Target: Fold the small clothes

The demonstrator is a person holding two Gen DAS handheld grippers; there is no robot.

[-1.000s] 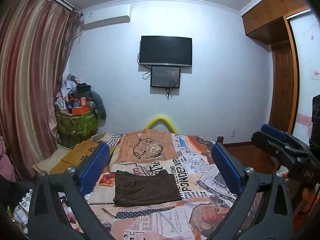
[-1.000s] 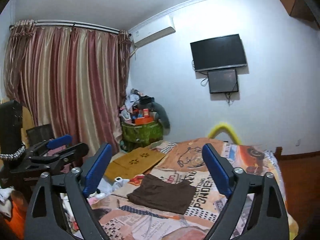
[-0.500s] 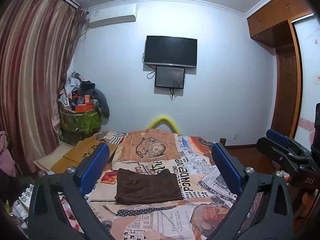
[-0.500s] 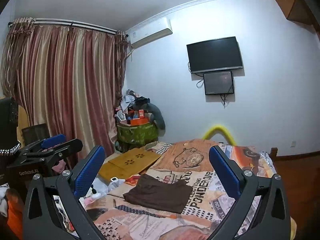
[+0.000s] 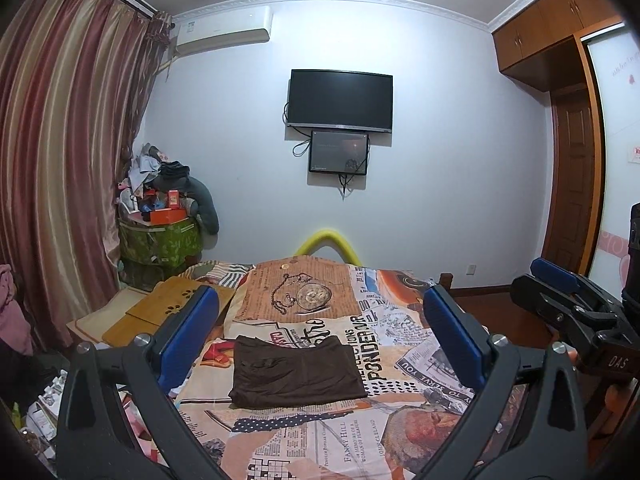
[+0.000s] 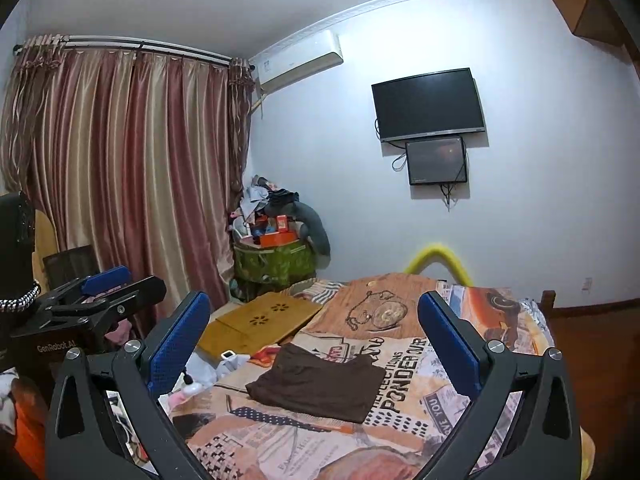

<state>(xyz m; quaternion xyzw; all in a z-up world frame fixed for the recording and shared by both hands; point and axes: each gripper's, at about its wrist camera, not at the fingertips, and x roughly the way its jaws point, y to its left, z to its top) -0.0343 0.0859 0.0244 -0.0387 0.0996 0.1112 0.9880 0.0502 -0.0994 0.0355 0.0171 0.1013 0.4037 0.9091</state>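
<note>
A dark brown garment (image 5: 296,372) lies folded in a flat rectangle on the printed bedspread (image 5: 312,308); it also shows in the right wrist view (image 6: 320,382). My left gripper (image 5: 320,320) is open and empty, held above and in front of the garment, apart from it. My right gripper (image 6: 314,322) is open and empty, also above the bed, to the right of the garment. Each gripper shows at the edge of the other's view: the right gripper (image 5: 568,300) and the left gripper (image 6: 100,292).
A wooden lap tray (image 6: 260,320) lies on the bed's left side, with small clutter (image 6: 224,364) beside it. A green bin piled with things (image 5: 160,236) stands by the curtain (image 5: 60,160). A TV (image 5: 340,100) hangs on the far wall. A wardrobe (image 5: 576,160) is at right.
Both grippers have drawn back and tilted up a little, so the garment sits lower in both views. The right gripper's jaws stand slightly wider. The garment has not moved.
</note>
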